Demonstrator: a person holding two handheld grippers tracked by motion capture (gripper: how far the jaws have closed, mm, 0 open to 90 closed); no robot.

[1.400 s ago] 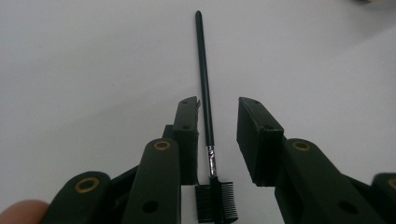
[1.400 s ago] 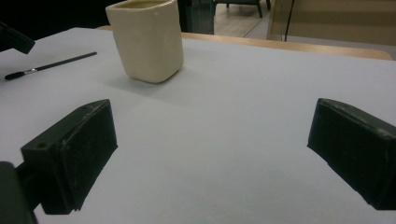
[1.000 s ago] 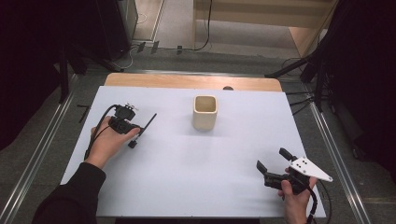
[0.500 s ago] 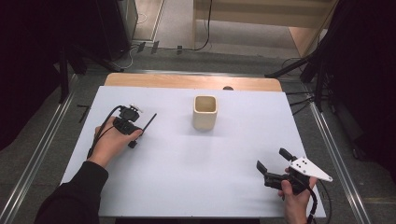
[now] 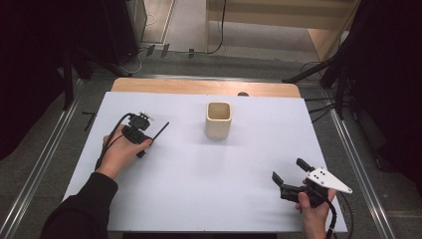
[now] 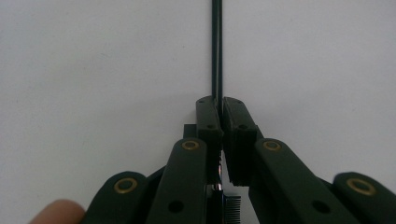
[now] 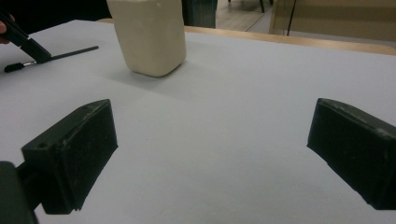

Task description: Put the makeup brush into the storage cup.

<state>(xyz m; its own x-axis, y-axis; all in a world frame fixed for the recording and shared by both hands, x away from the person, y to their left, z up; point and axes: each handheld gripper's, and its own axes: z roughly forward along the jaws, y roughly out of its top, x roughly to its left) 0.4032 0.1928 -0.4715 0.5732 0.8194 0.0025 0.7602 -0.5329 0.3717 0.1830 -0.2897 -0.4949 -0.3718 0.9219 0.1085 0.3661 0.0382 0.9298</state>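
My left gripper (image 5: 148,140) (image 6: 219,105) rests at the left of the white table (image 5: 199,199), shut on a thin black brush (image 5: 160,130) (image 6: 217,46). The brush lies low over the surface, and its long handle points away toward the table's middle. In the right gripper view the brush (image 7: 70,52) shows a metal ferrule and a dark tip at its near end. A cream square cup (image 5: 219,119) (image 7: 149,32) stands upright at the centre back. Near the front right corner my right gripper (image 5: 289,170) (image 7: 217,130) is wide open, holds nothing and faces the cup.
A wooden strip (image 5: 199,87) runs along the table's far edge. Metal rails (image 5: 356,159) flank the table on both sides, and the floor beyond carries cables and dark stands.
The left hand with the brush has shifted very slightly to the right. The right gripper has stayed in place.
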